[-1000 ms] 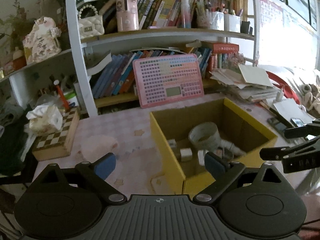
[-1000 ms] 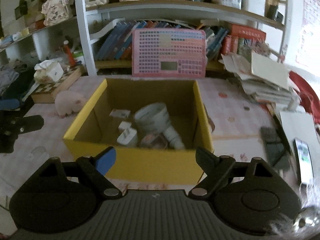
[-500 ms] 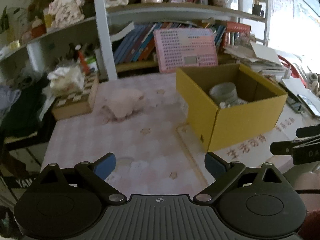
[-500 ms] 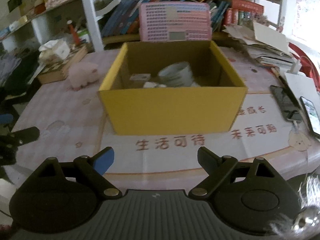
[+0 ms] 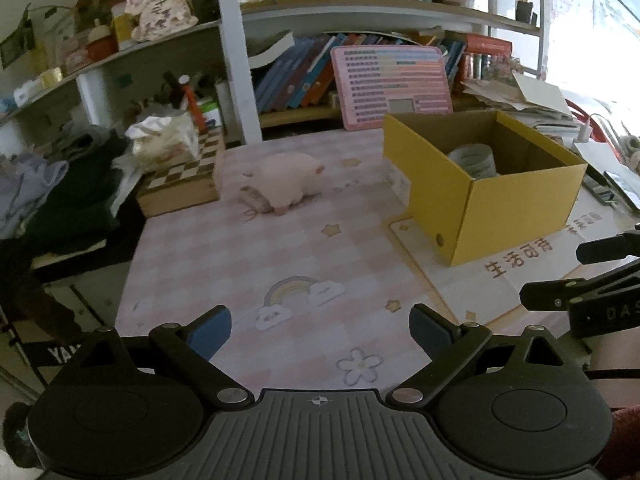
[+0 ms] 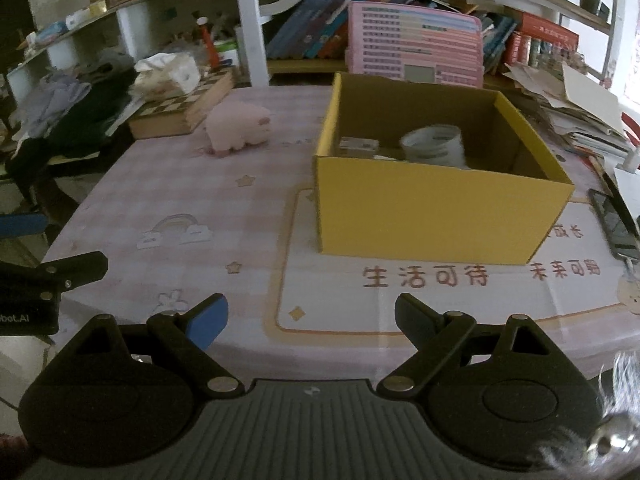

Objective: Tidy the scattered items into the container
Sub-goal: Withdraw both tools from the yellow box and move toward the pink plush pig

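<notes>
A: What does the right wrist view give that the left one does not?

B: A straight look into the yellow cardboard box [image 6: 436, 184]: a white roll of tape [image 6: 434, 146] stands against its far side, with a small white block [image 6: 359, 145] to its left. A phone [image 6: 614, 222] lies on the table at the far right. The left gripper [image 6: 48, 248] enters at the left edge.

A: And the left wrist view?

B: The box [image 5: 488, 188] is seen corner-on at right, only the tape roll [image 5: 474, 160] showing inside. The pink plush pig [image 5: 286, 184] lies out on the pink checked table [image 5: 280, 256], just beside the checkerboard box [image 5: 180, 180] that carries a tissue pack [image 5: 164, 142]. The right gripper [image 5: 580, 268] pokes in from the right.

A: The pig is outside the box?

B: Yes, well left of it in both views [image 6: 238, 128], in front of the bookshelf [image 6: 248, 20].

A: The grippers?

B: Both spread wide and holding nothing, hovering above the near edge of the table.
</notes>
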The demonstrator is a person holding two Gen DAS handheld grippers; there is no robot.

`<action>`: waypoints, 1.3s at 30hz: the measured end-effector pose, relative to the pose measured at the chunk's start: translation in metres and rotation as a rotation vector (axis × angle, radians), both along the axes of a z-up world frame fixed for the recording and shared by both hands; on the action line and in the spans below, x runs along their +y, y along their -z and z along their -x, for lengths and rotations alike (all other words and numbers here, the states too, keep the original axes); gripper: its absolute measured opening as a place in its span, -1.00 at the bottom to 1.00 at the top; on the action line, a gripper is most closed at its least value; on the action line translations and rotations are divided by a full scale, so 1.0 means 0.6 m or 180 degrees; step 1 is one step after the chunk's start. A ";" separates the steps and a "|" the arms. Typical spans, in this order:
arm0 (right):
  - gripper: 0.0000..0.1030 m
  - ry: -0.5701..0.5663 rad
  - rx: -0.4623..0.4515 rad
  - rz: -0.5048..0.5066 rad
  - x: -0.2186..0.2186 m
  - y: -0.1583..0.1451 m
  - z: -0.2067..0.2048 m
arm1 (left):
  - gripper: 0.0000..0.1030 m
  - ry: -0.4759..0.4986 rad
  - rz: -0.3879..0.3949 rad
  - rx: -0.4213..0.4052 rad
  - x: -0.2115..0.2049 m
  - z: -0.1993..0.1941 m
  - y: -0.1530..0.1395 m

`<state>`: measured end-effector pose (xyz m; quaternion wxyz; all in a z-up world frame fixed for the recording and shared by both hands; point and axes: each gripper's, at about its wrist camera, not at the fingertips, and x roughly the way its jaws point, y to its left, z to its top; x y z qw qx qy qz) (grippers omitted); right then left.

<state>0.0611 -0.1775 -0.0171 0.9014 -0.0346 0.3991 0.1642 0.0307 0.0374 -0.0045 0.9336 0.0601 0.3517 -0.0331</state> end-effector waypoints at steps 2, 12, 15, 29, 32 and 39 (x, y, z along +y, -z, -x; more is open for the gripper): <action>0.76 -0.0040 -0.0013 0.0007 0.013 0.000 0.004 | 0.89 -0.0011 0.0000 0.0001 0.010 0.003 0.000; 0.76 -0.0320 -0.0027 0.0074 0.084 0.004 0.018 | 0.90 -0.0023 0.0004 0.0106 0.054 0.014 0.012; 0.76 -0.0366 -0.0006 0.0081 0.103 0.005 0.018 | 0.90 -0.0044 0.0018 0.0140 0.068 0.020 0.017; 0.75 -0.0539 -0.0151 0.0072 0.168 -0.008 -0.016 | 0.90 -0.0279 0.0115 0.0110 0.122 0.007 0.020; 0.75 -0.0574 -0.0152 0.0061 0.180 -0.006 -0.037 | 0.90 -0.0313 0.0110 0.0098 0.129 -0.007 0.021; 0.75 -0.0578 -0.0091 -0.0030 0.205 -0.006 -0.120 | 0.90 -0.0398 0.0067 0.0067 0.145 -0.065 0.021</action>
